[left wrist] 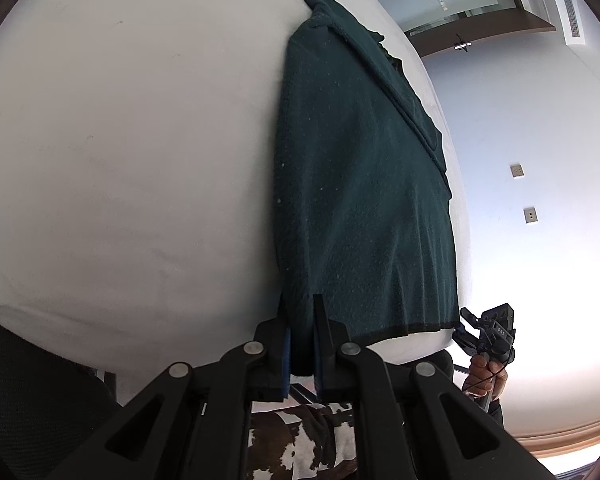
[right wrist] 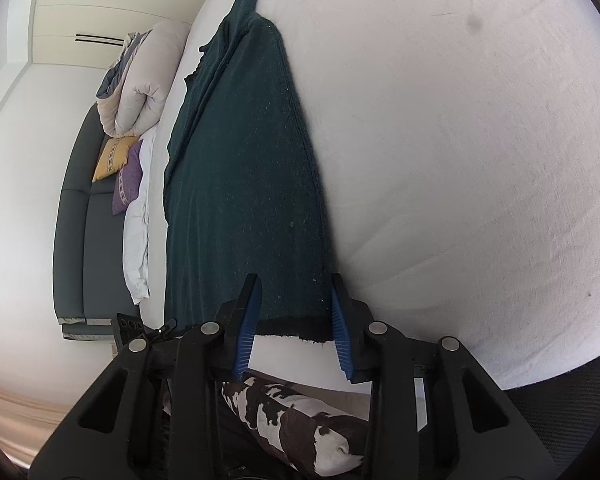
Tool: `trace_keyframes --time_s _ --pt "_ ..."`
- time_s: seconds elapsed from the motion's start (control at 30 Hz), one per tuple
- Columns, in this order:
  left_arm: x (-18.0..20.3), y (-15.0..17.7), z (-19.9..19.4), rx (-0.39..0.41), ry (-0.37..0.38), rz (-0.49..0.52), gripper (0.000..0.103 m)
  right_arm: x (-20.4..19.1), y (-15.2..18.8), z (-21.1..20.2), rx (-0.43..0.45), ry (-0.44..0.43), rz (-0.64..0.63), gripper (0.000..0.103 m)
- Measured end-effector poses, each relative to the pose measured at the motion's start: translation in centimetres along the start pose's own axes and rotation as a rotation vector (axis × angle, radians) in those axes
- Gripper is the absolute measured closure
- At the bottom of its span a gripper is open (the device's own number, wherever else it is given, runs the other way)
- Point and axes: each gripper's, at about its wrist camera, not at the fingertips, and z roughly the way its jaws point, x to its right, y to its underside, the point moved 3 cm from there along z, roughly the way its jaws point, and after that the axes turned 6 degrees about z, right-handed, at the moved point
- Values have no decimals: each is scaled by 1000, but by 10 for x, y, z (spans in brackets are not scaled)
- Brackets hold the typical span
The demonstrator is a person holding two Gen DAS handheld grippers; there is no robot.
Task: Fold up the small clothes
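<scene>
Slippage threatens: the left gripper [left wrist: 300, 316] pinches only the hem corner of the green garment [left wrist: 360, 184], while the right gripper [right wrist: 296, 300] straddles the hem wide open, gripping nothing.

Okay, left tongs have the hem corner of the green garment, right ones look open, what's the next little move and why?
Probably close the right tongs on the hem. Its fingers stand apart on either side of the dark green garment's near edge, while the left tongs are already shut on the other hem corner. With both corners held, the garment, lying flat on the white surface, could be lifted and folded evenly.
</scene>
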Motion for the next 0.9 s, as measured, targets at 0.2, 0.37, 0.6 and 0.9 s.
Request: trace_keyframes --time_s 0.2,0.37,0.6,0.9 --pt "-2 1 -2 9 8 -11 95 7 0 -4 36 -24 25 89" --pt "-1 1 -2 10 10 -8 96 7 4 -8 56 -11 5 96" --pt "5 0 -8 24 54 -1 96 -14 5 -14 78 -2 -66 97" --pt "29 -24 -33 99 183 7 97 -64 -8 -22 108 -98 -122 97"
